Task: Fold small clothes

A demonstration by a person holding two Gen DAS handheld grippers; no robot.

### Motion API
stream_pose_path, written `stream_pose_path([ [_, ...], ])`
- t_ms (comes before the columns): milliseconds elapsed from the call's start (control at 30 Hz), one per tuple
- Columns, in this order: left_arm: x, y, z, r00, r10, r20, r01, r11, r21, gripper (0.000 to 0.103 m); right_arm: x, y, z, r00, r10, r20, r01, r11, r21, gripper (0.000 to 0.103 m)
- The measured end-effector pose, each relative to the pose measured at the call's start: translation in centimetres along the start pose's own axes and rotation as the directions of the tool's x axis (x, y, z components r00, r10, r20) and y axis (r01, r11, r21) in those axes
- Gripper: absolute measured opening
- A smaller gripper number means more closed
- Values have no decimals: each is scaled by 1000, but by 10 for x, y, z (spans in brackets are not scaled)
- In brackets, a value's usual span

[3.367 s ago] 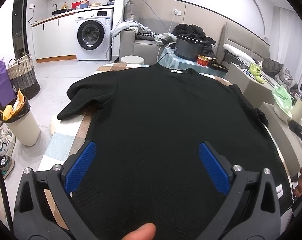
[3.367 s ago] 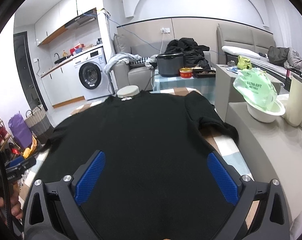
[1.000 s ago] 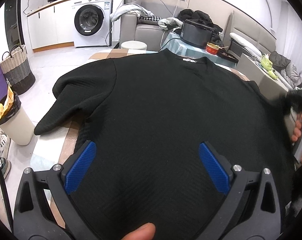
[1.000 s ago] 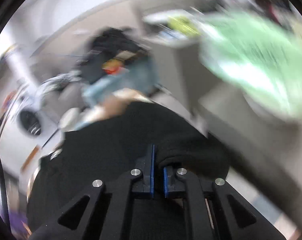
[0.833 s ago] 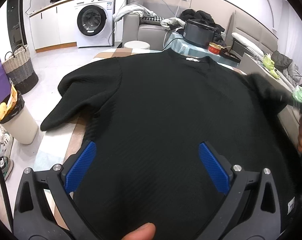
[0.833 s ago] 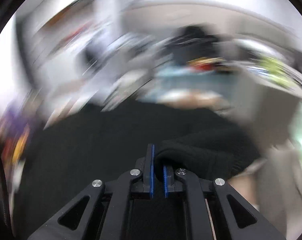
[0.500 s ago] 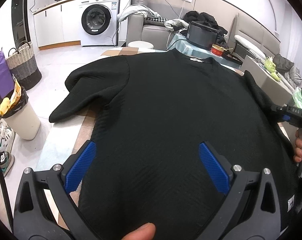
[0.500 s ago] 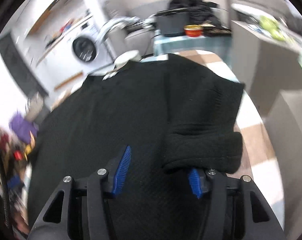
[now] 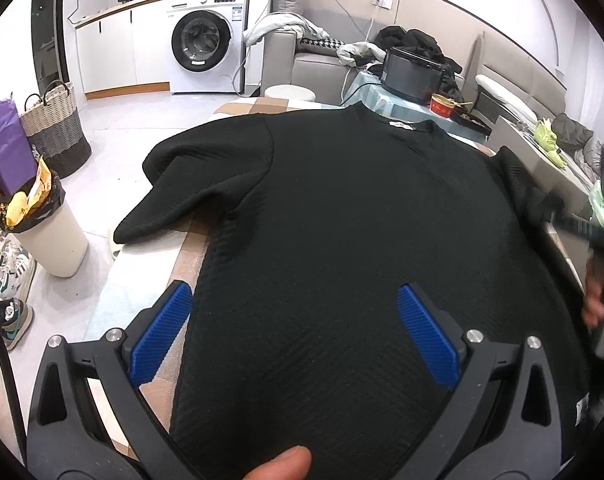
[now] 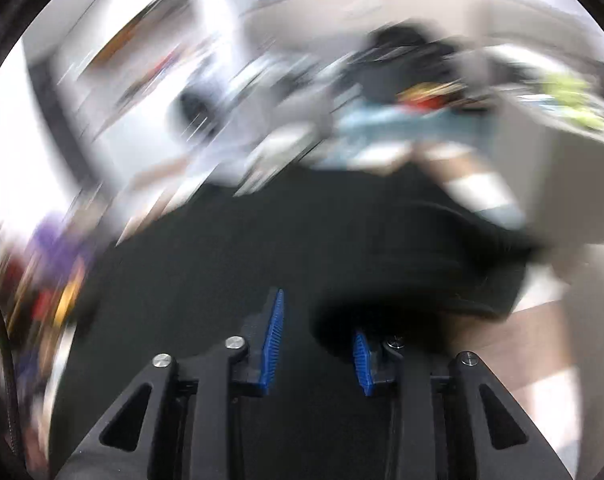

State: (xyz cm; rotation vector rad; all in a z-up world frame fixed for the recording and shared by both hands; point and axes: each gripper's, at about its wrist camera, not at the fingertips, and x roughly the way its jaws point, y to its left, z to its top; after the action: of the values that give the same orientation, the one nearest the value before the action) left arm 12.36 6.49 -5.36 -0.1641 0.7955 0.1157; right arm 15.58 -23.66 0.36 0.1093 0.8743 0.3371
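Our left gripper (image 9: 293,332) hangs wide apart over the black top's (image 9: 362,216) hem, gripping nothing. Our right gripper (image 10: 316,344) is closing, a sleeve fold (image 10: 414,284) lying just past its pads, unpinched. The top lies flat on the table (image 9: 149,264). Closing mid-swing, we risk missing or dragging the sleeve askew.

Sweater (image 9: 354,232): spread on table (image 9: 141,280)
Bin (image 9: 53,236): left of table
Basket (image 9: 57,128): beyond bin
Washing machine (image 9: 205,40): far left
Cooker (image 9: 414,76): beyond collar
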Motion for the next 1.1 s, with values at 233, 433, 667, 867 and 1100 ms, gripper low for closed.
stream_pose_path([
  [233,-1,-10,-5,1000,-17,-7,17,1000,25,102,-5,-18,-40,991,6,-133,8,995,101,52],
  [433,1,-13,-7,1000,-20,-14,20,1000,23,102,-42,-64,-45,999,-51,-2,49,942,332,61],
  [667,8,-9,-8,1000,-10,-22,10,1000,16,102,-25,-109,-25,981,-192,6,149,781,606,63],
  [867,18,-5,-5,999,-3,-32,4,1000,11,102,13,-107,2,980,-197,-31,177,787,591,46],
  [1100,28,0,-1,999,-3,-34,3,1000,-3,102,19,-98,20,980,-196,16,158,831,534,3],
])
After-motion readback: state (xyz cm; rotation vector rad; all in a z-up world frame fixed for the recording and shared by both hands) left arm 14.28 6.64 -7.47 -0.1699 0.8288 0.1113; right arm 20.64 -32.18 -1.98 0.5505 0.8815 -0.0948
